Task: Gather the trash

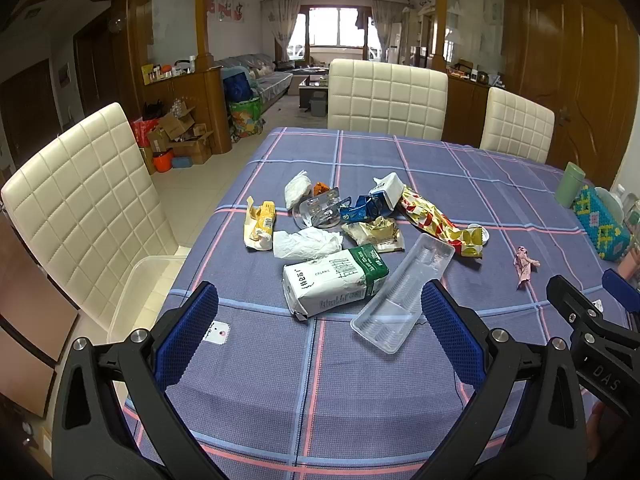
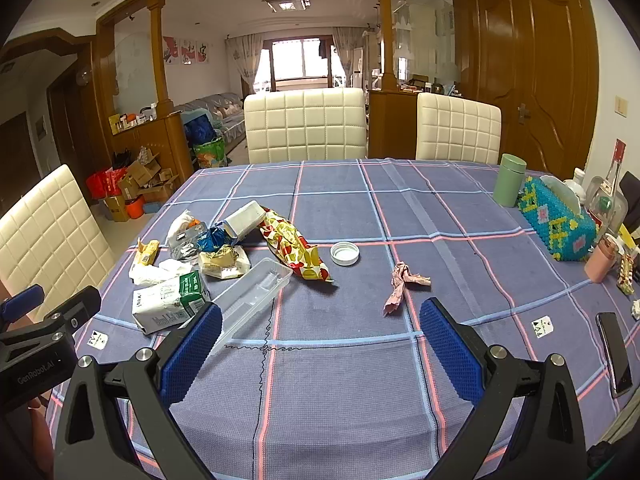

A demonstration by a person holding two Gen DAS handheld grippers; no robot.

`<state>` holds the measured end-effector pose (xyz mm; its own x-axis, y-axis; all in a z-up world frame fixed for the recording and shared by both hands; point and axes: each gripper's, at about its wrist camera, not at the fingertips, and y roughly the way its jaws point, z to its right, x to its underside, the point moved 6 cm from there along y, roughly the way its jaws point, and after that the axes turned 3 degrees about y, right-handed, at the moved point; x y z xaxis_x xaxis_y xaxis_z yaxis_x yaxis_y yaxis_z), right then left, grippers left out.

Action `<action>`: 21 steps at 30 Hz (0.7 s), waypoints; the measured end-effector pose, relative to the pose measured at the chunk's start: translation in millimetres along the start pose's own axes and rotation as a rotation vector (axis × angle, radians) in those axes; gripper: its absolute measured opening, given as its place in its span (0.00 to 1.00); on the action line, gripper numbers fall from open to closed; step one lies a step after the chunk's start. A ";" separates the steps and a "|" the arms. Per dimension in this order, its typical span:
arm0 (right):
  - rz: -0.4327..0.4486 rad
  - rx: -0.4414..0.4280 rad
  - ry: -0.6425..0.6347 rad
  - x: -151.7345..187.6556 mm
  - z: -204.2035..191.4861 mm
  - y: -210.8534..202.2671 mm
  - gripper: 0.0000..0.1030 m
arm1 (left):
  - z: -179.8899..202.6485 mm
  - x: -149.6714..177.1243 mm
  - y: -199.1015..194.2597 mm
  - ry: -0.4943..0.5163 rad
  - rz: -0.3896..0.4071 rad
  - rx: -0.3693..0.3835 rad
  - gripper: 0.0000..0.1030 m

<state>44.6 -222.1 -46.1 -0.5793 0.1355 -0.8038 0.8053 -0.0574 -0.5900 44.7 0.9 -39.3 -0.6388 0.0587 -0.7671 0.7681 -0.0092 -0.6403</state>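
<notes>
Left wrist view: the left gripper (image 1: 318, 320) hovers over the near part of the worktop (image 1: 440, 168), its blue pads spread wide with nothing between them. The trash lies in a loose heap toward the middle of the checked cloth: a white-and-green carton (image 1: 332, 284) on its side nearest the gripper, a clear plastic tray (image 1: 404, 296) touching it, crumpled white tissue (image 1: 306, 243) just behind, a yellow wrapper (image 1: 260, 224) toward the left edge, a blue foil wrapper (image 1: 364, 208) and a red-and-yellow wrapper (image 1: 436, 218) farther back. A pink paper scrap (image 1: 525, 266) lies apart toward the right edge. A clear bin (image 1: 136, 300) sits on the chair (image 1: 80, 200) at the left edge. Right wrist view: the right gripper (image 2: 320, 326) likewise stands fully open and empty, above the near edge. The pink paper scrap (image 2: 402, 280) lies just ahead of it; a white lid (image 2: 344, 253) rests beside the red-and-yellow wrapper (image 2: 294, 250). A green canister (image 2: 509, 180), a beaded tissue box (image 2: 560, 216) and a phone (image 2: 616, 354) occupy the right edge.
</notes>
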 end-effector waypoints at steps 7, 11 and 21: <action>0.000 -0.001 0.000 0.5 -0.3 -1.4 0.94 | -0.1 0.0 0.0 0.000 0.001 0.000 0.97; -0.002 -0.002 -0.002 1.7 -1.2 -1.5 0.94 | -0.5 0.3 0.4 -0.002 -0.001 -0.001 0.97; -0.077 -0.019 -0.032 16.9 -18.3 23.5 0.94 | -35.1 10.9 21.3 -0.032 -0.039 -0.059 0.97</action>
<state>56.0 -203.1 -72.2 -0.6426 0.1075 -0.7586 0.7607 -0.0290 -0.6485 55.6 36.4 -59.9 -0.6685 0.0258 -0.7433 0.7434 0.0510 -0.6668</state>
